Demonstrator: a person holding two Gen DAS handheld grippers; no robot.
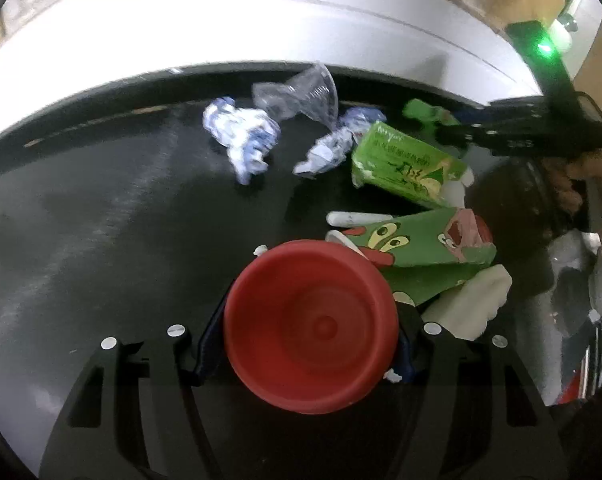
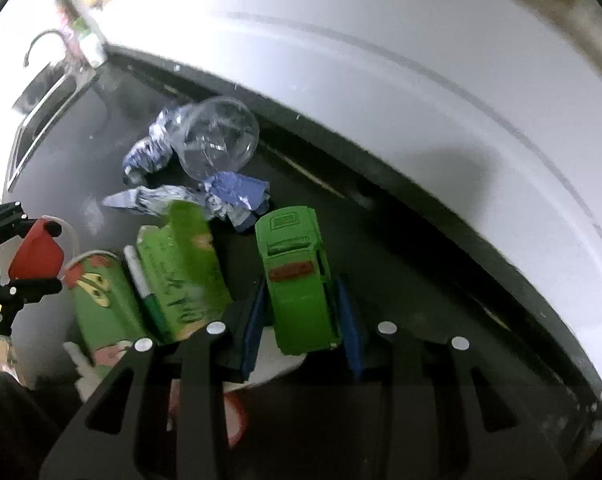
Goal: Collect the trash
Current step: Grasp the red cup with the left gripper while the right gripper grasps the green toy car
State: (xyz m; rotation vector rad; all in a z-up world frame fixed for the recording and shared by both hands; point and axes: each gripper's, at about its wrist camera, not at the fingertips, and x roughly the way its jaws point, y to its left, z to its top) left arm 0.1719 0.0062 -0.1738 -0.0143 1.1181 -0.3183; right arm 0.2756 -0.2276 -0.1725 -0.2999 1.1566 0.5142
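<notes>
Between the left tongs' [image 1: 313, 336] two dark fingers, low in the left wrist view, a red cup [image 1: 311, 326] is sitting mouth toward the camera, and the pads are pressing on its sides. Just right of it, a green cartoon carton [image 1: 421, 248] is lying on its side on the black counter [image 1: 101, 220], with a white scrap [image 1: 473, 300] below it and a green tissue box [image 1: 405, 164] above it. Farther up, two crumpled blue-and-white wrappers [image 1: 241, 136] [image 1: 333, 144] are lying on either side of a crushed clear plastic cup [image 1: 301, 96], near the white wall [image 1: 261, 20] at the counter's back edge.

Low in the right wrist view, the right tongs [image 2: 301, 320] are pinching a green toy car [image 2: 299, 280] between blue pads, the car standing lengthwise between the fingers. Left of it the tissue box [image 2: 181, 276] and the cartoon carton [image 2: 101, 300] are lying side by side, a white and green pen [image 2: 141, 280] wedged between them. Above, the wrappers [image 2: 149, 152] [image 2: 237, 192] and the clear cup [image 2: 217, 140] are clustered together. At the left edge the other tongs are holding the red cup [image 2: 37, 252]. A sink with a tap [image 2: 45, 44] is showing at the upper left.
</notes>
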